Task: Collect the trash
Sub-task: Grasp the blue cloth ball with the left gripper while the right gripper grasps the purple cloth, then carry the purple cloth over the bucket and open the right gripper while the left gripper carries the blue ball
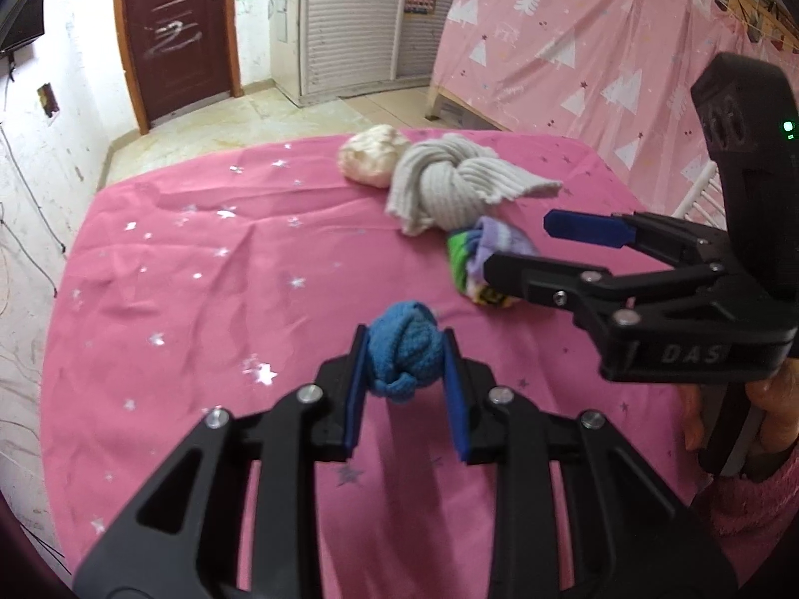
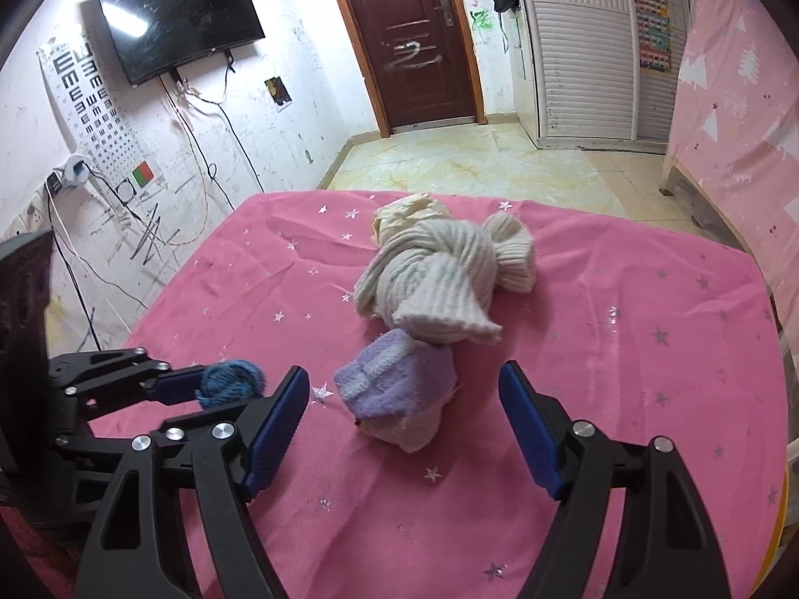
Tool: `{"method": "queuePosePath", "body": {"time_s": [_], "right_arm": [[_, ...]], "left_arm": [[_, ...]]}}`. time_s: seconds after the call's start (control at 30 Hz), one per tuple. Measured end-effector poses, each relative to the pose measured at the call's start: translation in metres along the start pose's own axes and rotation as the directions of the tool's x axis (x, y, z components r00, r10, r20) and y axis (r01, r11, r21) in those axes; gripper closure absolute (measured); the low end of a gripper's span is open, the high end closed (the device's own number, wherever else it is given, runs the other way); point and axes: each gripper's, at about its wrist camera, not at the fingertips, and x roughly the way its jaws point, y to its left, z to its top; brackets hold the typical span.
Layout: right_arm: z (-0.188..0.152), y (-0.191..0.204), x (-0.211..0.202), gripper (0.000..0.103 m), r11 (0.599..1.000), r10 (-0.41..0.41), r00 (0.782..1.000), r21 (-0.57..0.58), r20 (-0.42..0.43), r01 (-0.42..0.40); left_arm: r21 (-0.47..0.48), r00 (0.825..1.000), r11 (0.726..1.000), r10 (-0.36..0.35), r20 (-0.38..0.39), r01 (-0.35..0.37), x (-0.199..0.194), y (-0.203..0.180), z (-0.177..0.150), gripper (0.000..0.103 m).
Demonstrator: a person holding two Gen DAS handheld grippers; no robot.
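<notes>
Gripping the blue knotted sock ball (image 1: 405,344) in my left tool (image 1: 405,374), pads clamped on both its sides, near the front middle of the pink star-print tabletop (image 1: 199,269); I judge this the pick-up step for the first piece of trash. My right tool (image 2: 404,424) is released, jaws wide, hanging just in front of the purple-and-cream sock bundle (image 2: 399,399), which sits between them but untouched. Next move, I'd say: ease the right tool forward and lower so the pads straddle that bundle, then clench, and carry both off; no bin shows in either view, so where to drop them I can't tell. Just behind the purple bundle lies the big grey ribbed knotted cloth (image 2: 444,269), touching or nearly so, and it could snag. A cream wad (image 1: 372,154) sits at the far side behind it. Door (image 2: 414,35), wall TV (image 2: 180,20) and pink curtain (image 1: 599,50) are well clear.
</notes>
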Motion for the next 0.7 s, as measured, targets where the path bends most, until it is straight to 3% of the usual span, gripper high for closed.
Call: {"method": "queuePosePath", "body": {"time_s": [0.27,0.33,0.43,0.7], "right_arm": [[-0.002,0.011,0.013,0.034,0.998,-0.061,0.998,-0.036,-0.022,0.060],[-0.002,0.012,0.014,0.056,0.997,-0.062,0.998,-0.039,-0.026,0.061],[-0.003,0.018,0.016,0.079,0.990,-0.115,0.993,-0.081,-0.027,0.112],[-0.006,0.021,0.009,0.086,0.987,-0.123,0.992,-0.102,0.003,0.122]], "left_arm": [[-0.031,1.000,0.999,0.015,0.019,-0.015,-0.006,0.015,-0.003,0.077],[-0.036,1.000,0.999,0.015,0.020,-0.014,-0.007,0.018,-0.004,0.077],[-0.040,1.000,0.999,0.019,0.023,-0.018,-0.008,0.019,-0.004,0.077],[-0.041,0.999,0.999,0.030,0.028,-0.029,-0.010,0.014,-0.001,0.077]]}}
